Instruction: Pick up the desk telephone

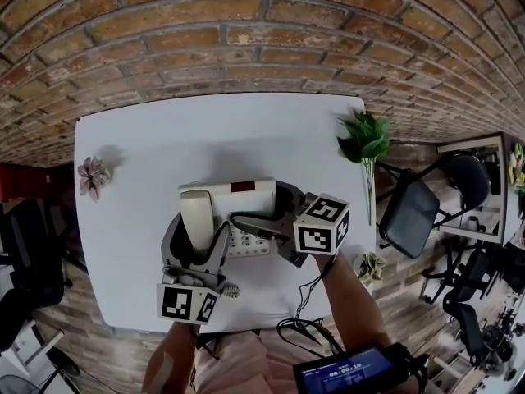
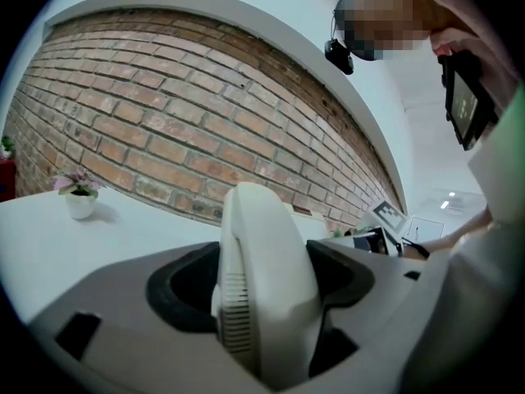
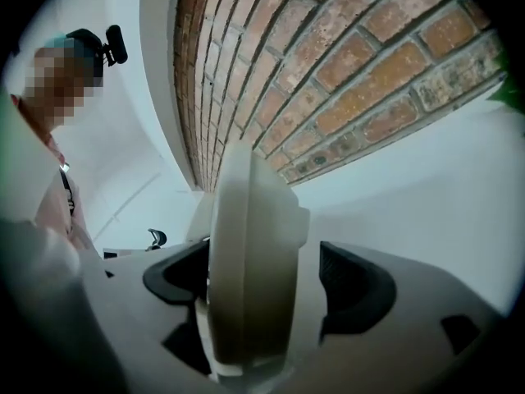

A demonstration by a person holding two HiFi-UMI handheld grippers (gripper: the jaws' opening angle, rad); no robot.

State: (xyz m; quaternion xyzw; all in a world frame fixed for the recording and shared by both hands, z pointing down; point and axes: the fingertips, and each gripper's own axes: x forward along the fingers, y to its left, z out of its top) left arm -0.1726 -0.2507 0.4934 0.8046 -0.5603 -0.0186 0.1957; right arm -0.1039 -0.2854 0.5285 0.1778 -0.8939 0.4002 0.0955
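A white desk telephone (image 1: 239, 192) sits near the front of the white table (image 1: 148, 138). Its handset (image 1: 197, 212) lies along the phone's left side, with my left gripper (image 1: 197, 240) shut on it from the near end. In the left gripper view both pads press the handset (image 2: 258, 245) between the jaws of the left gripper (image 2: 264, 290). My right gripper (image 1: 271, 216) reaches in from the right over the keypad side. In the right gripper view the phone's edge (image 3: 246, 253) stands between the open jaws of the right gripper (image 3: 267, 290), with a gap at the right pad.
A small pink potted flower (image 1: 92, 176) stands at the table's left edge. A green plant (image 1: 365, 138) rises at the right edge, with a black chair (image 1: 410, 213) beyond it. A black cable (image 1: 305, 310) hangs off the front edge. A brick wall (image 1: 246, 39) backs the table.
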